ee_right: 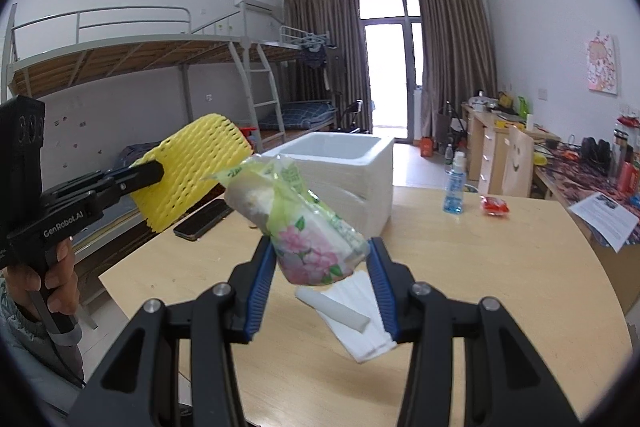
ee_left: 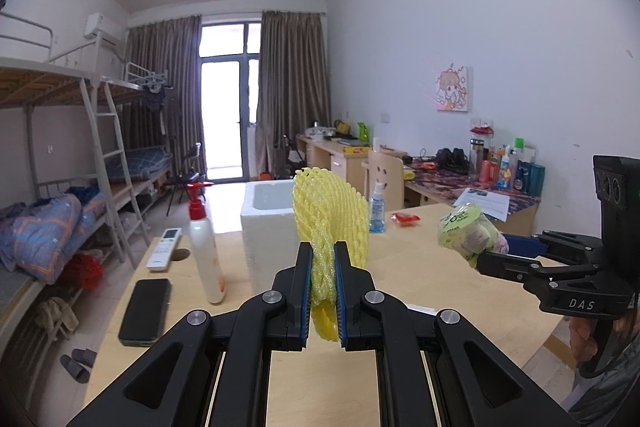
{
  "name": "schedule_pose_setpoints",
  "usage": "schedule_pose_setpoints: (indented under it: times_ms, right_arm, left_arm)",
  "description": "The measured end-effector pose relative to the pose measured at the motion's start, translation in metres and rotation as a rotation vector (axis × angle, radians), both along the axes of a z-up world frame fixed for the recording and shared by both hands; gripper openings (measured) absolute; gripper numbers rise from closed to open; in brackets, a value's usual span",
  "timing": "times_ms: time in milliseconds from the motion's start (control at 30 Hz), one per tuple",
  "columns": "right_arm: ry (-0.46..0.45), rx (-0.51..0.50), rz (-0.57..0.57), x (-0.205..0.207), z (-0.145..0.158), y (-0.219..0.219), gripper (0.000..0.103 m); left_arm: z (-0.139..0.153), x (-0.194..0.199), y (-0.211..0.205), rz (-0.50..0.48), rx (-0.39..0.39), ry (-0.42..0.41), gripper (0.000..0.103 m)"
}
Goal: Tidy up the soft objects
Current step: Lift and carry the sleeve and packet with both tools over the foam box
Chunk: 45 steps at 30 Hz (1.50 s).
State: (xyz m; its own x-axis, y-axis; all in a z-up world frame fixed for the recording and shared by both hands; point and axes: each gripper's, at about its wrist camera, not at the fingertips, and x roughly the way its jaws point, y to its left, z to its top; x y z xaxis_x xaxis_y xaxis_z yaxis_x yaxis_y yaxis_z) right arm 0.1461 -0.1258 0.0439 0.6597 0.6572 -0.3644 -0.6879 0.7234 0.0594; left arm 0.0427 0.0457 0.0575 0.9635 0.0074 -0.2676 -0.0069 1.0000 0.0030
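The left gripper point(ee_left: 323, 275) is clamped nearly closed on a yellow foam net sleeve point(ee_left: 330, 219), whose lower end is squeezed flat between the blue pads while the wider meshed part stands up above the fingertips, lifted clear of the wooden table point(ee_left: 400, 259). In the right wrist view the same sleeve shows at the left, held out over the near left edge of the table. The right gripper point(ee_right: 322, 267) stands partly open around a soft pack of tissues point(ee_right: 304, 223) in a green and pink flowered wrapper; its pads press both sides of the pack, which tilts up and to the left, off the tabletop. A hand point(ee_right: 56, 279) grips the handle of the left gripper at the left edge of that view. Under the tissue pack, on the near part of the table, lies a stack of white foam sheets point(ee_right: 360, 327) with one rolled piece on top. Farther back stands an open white foam box point(ee_right: 344, 167), which looks empty from here, though its floor is only partly in view. To the right of the box are a blue spray bottle point(ee_right: 454, 187) and a small red packet point(ee_right: 495, 205). On the left side of the table stand a white pump bottle point(ee_left: 204, 247), a remote control point(ee_left: 164, 249) and a dark phone point(ee_left: 146, 311).
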Motion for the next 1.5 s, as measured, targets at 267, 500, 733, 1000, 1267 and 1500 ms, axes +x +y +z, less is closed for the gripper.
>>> schedule_pose_setpoints:
  times_ms: [267,500,733,1000,1267,1500]
  right_arm:
    - [-0.011,-0.011,0.038,-0.004,0.002,0.02,0.051]
    - [-0.007,-0.017,0.041,0.003,0.005,0.03,0.051]
    - [-0.013,-0.039,0.05,0.012,0.009,0.039,0.051]
    - [-0.01,-0.06,0.038,0.025,0.019,0.045,0.051]
    - [-0.022,-0.073,0.012,0.037,0.033,0.051,0.051]
    - [-0.029,-0.085,-0.006,0.049,0.039,0.058,0.051]
  left_arm:
    - [0.0,-0.001,0.013,0.034,-0.004,0.003,0.011]
    - [0.003,0.007,0.022,0.05,-0.006,-0.003,0.011]
    - [0.008,0.016,0.028,0.048,-0.005,-0.002,0.011]
    - [0.015,0.037,0.035,0.058,-0.002,-0.006,0.011]
    - [0.023,0.055,0.03,0.033,0.006,-0.017,0.011]
    - [0.03,0.07,0.029,0.018,0.003,-0.032,0.011]
